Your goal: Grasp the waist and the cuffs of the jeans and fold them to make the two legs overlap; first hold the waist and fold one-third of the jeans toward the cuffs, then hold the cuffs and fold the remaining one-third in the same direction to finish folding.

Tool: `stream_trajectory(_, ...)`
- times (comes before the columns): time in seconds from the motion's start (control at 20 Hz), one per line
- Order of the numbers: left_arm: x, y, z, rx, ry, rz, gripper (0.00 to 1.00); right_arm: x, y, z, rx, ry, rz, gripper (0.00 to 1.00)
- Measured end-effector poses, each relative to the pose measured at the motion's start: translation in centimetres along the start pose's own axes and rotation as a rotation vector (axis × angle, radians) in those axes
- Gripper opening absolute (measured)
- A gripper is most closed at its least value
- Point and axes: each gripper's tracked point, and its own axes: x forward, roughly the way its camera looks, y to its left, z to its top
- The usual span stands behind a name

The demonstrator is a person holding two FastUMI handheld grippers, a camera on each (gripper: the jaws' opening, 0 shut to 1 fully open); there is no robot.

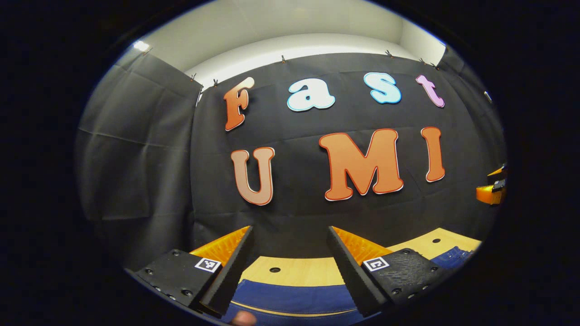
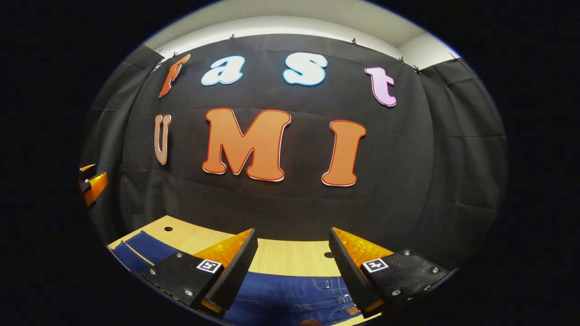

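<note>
The wooden table (image 2: 281, 258) spreads ahead of you, and the jeans (image 2: 290, 294) lie flat on it just below both grippers. Nothing looks folded yet, so you are likely at the first grasp. Your right gripper (image 2: 292, 267) hangs released above the waist; your left gripper (image 1: 290, 267), also released, above the legs. Next, lower both onto the denim's edge.

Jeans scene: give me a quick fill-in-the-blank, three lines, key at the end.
1. The jeans lie on a ____ table.
2. The right hand-held gripper hangs over the jeans' ____ end.
3. Both it and the left hand-held gripper have fingers that stand ____.

Missing: wooden; waist; open
</note>
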Motion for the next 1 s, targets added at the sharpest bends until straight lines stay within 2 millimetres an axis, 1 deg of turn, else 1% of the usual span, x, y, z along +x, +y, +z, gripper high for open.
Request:
stream_trajectory(0.1,0.2,-0.3,-1.6,-0.017,0.044,-0.009,1.0,0.0,-1.3,-1.2,0.014,0.033,-0.019,0.97)
stream_trajectory(0.2,0.5,0.1,-3.0,-0.039,0.086,-0.007,1.0,0.3,-2.6,-2.4,0.017,0.062,-0.043,0.97)
stream_trajectory(0.25,0.6,0.5,-3.3,-0.042,0.098,0.004,0.98,0.3,-3.2,-3.1,0.015,0.079,-0.054,0.97)
stream_trajectory(0.35,0.6,1.5,-4.1,-0.036,0.119,0.022,0.98,0.4,-4.2,-4.3,0.017,0.111,-0.066,0.97)
stream_trajectory(0.45,0.7,2.5,-5.0,-0.025,0.14,0.046,1.0,0.4,-5.0,-5.7,0.034,0.143,-0.069,0.97)
stream_trajectory(0.55,0.7,3.7,-6.0,-0.014,0.163,0.08,0.98,0.5,-5.8,-7.4,0.047,0.18,-0.074,0.97)
stream_trajectory(0.65,0.4,5.1,-7.5,-0.01,0.194,0.109,0.98,0.7,-6.5,-9.3,0.053,0.227,-0.076,0.97)
stream_trajectory(0.8,0.3,7.4,-10.0,-0.023,0.258,0.138,0.98,0.5,-7.6,-11.6,0.063,0.302,-0.099,0.98)
stream_trajectory(0.85,0.4,8.1,-10.8,-0.035,0.279,0.143,0.98,0.5,-7.8,-12.3,0.073,0.321,-0.109,1.0)
stream_trajectory(0.9,0.4,8.7,-11.8,-0.049,0.306,0.141,0.98,0.4,-7.9,-13.1,0.089,0.345,-0.116,0.98)
stream_trajectory(1.0,0.6,9.8,-14.0,-0.08,0.369,0.127,0.98,0.2,-8.2,-15.0,0.139,0.412,-0.136,0.98)
